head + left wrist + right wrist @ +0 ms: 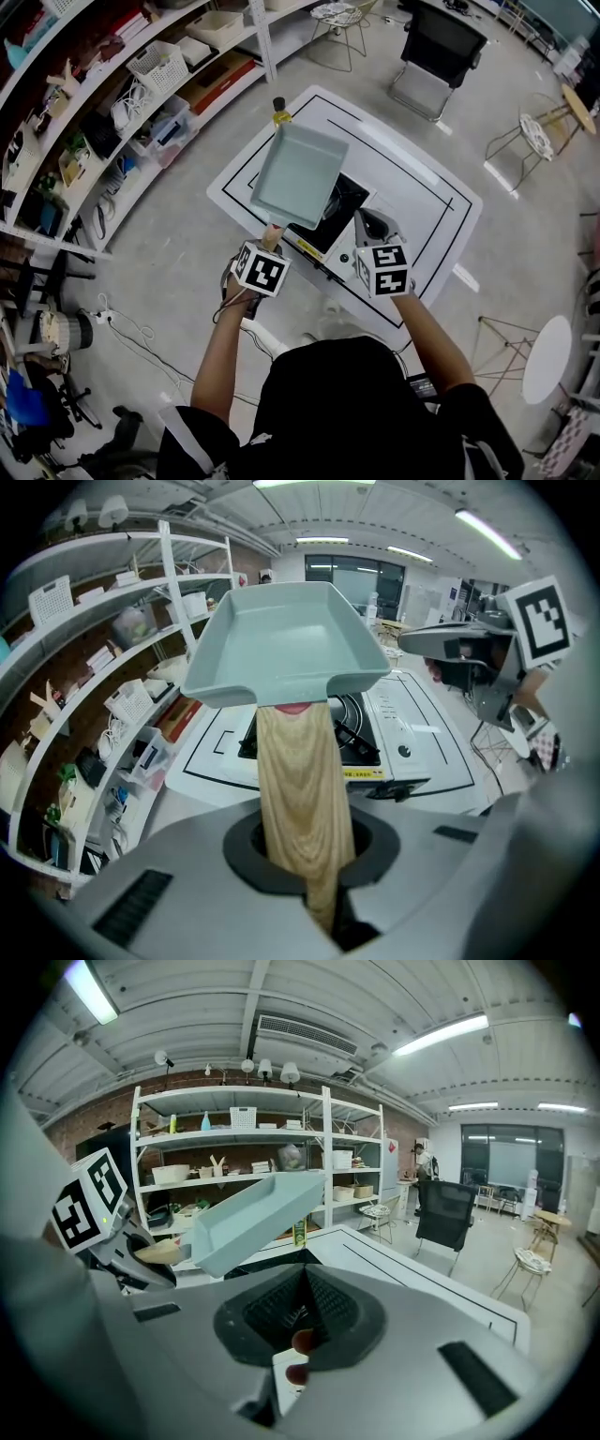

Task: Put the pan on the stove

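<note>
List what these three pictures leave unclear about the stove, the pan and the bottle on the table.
- Stove: head view, the held pan covers most of its burner.
- Bottle: head view, label too small; right gripper view, the pan hides its top.
- Stove knob: left gripper view, its setting is too small to tell.
- Yellow label on the stove: left gripper view, print too small.

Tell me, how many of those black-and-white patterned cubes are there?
2. One cube tops the left gripper, holding the pan; the other cube tops the right gripper beside it. None seems hidden.
</note>
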